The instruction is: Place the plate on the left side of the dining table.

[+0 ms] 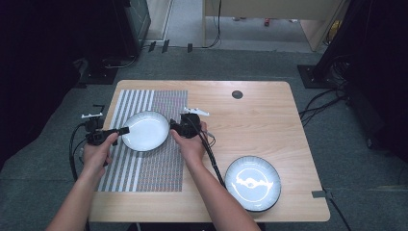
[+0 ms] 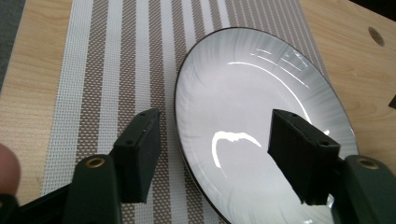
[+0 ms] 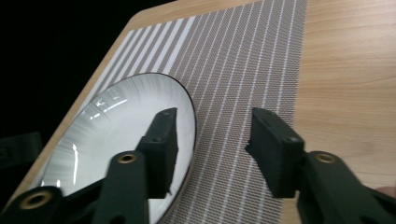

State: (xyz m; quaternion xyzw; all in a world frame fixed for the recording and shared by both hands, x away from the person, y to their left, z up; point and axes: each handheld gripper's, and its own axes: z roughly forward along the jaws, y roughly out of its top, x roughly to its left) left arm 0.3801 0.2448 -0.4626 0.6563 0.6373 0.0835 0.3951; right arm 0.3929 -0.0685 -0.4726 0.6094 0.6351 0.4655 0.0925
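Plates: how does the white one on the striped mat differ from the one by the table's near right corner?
The white dark-rimmed plate on the striped woven placemat sits between both tongs; the white dark-rimmed plate on bare wood lies apart from them. The mat plate looks slightly smaller in the high view. Both are round, glossy and empty.

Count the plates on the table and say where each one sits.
2. One plate lies on the striped placemat between both grippers; the other plate sits on bare wood near the table's front right corner.
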